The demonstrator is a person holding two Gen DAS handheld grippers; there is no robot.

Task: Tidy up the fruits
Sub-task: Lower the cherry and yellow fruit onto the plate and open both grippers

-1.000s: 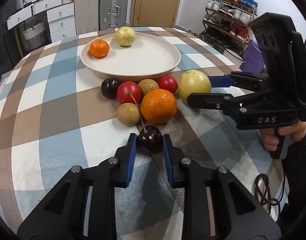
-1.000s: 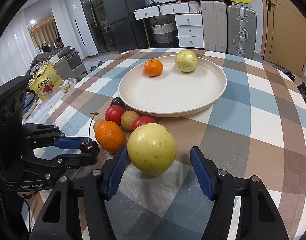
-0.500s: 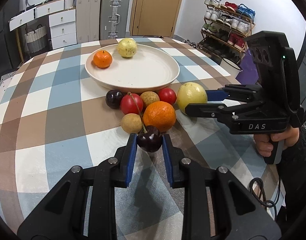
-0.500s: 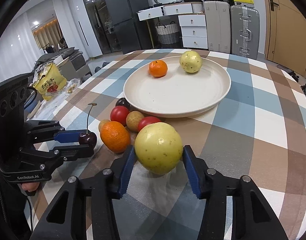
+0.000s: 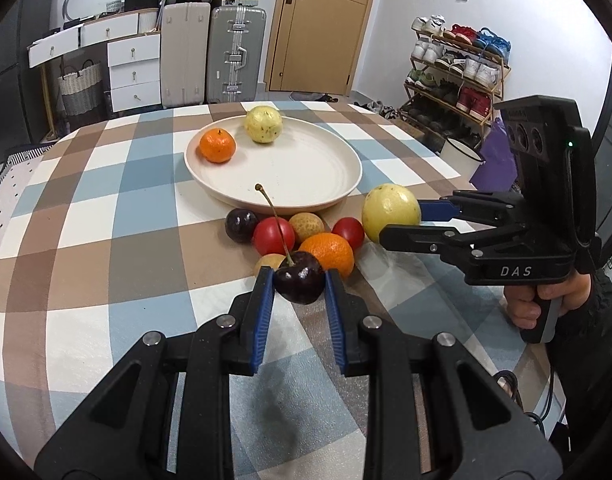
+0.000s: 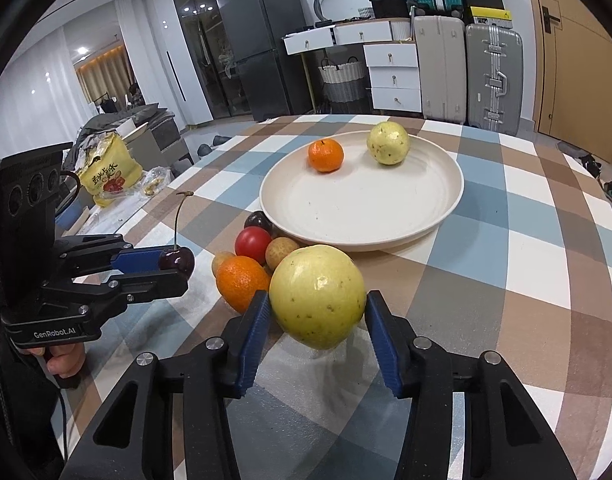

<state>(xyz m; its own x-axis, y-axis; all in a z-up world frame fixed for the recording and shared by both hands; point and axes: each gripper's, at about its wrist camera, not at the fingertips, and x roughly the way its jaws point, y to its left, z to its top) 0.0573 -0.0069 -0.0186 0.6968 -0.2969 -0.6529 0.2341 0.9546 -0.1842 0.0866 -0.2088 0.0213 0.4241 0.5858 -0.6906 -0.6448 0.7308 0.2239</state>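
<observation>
My left gripper is shut on a dark cherry with a long stem, held above the table. My right gripper is shut on a large yellow fruit, lifted off the cloth; it also shows in the left wrist view. A cream plate holds a small orange and a yellow fruit. In front of the plate lies a cluster: an orange, two red fruits, a dark plum and tan fruits.
The round table has a checked cloth. Suitcases, drawers and a shoe rack stand beyond the table. A yellow bag lies off the table's left side in the right wrist view.
Both grippers have risen from the table. The right gripper closed on the yellow fruit and lifted it. The left gripper lifted the cherry.
</observation>
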